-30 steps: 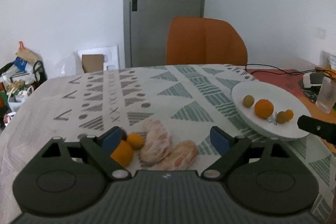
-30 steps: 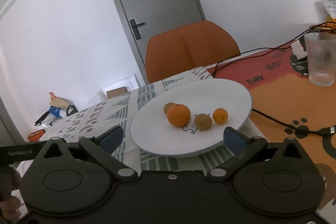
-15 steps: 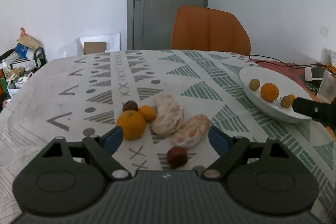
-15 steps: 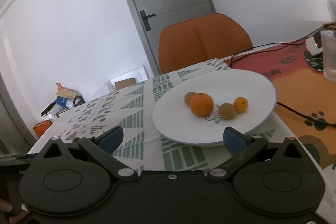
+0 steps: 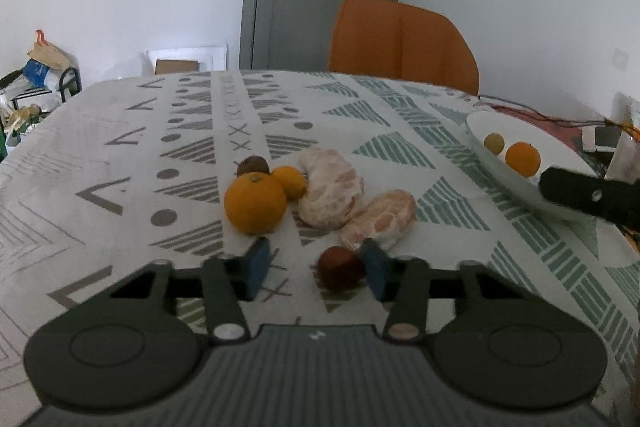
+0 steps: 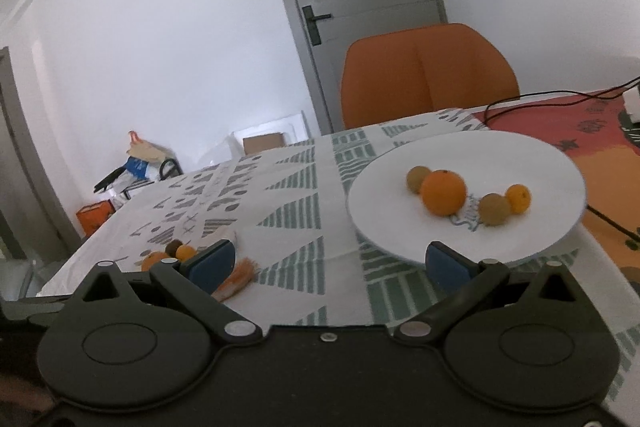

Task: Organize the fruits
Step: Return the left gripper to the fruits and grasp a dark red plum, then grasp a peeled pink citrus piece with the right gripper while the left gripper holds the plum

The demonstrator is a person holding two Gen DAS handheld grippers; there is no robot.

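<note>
Left gripper [image 5: 316,267], lower centre, has just been closing around the small red fruit [image 5: 339,269]; only one pad touches, pickup unfinished. Right gripper [image 6: 330,263] stands apart, empty.

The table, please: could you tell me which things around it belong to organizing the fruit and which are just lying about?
Job: plate, big loose orange, peeled citrus, red fruit.
Lying about: chair, cable, box.
</note>
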